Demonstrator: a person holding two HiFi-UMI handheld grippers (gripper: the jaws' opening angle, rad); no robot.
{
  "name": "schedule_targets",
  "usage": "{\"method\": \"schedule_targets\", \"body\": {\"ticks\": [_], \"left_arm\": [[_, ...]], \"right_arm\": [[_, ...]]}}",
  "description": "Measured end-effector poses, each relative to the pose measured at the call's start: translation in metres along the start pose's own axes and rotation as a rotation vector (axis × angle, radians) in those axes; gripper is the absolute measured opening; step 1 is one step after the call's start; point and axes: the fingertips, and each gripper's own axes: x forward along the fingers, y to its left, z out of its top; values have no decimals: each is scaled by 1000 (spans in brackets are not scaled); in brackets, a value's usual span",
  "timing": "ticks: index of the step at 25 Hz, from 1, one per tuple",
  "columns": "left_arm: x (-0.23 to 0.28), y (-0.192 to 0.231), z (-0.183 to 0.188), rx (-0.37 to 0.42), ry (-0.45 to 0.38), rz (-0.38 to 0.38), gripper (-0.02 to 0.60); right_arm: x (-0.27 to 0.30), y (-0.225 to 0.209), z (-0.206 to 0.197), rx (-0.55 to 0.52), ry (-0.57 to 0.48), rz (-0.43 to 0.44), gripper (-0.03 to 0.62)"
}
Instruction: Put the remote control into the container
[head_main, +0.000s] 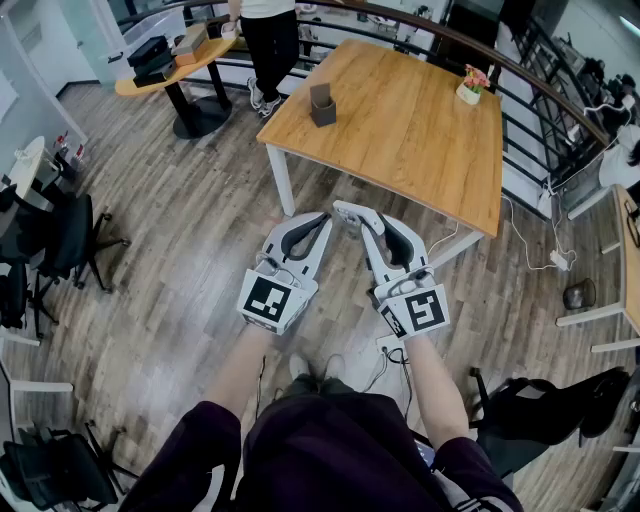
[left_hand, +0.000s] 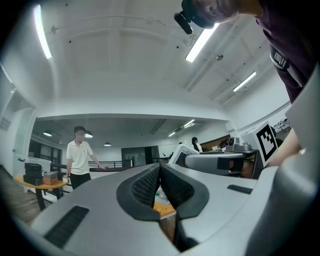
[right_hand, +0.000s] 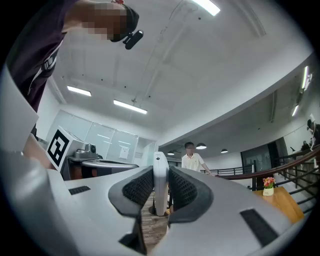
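Now we've got the remote control clamped in the right gripper; the left gripper is closed on nothing. The container sits well off on the tabletop, so carry level, centre approx. over it and lower before letting go.

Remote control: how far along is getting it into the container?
Done: the remote control is clamped in the jaws of the right gripper. In hand: it is held over the floor, short of the wooden table. To do: carry it to the dark container on that table and release it inside. The left gripper is shut and empty.
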Motion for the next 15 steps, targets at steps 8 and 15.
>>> {"method": "schedule_targets", "body": {"ticks": [8,15], "left_arm": [[15,-15,-8,-4,-6,25,14],[28,-20,-18,2,34,32,12]], "right_arm": [[-12,-20,-7,11,-9,6,103],[-12,-32,-17,33,-8,16,104]]}}
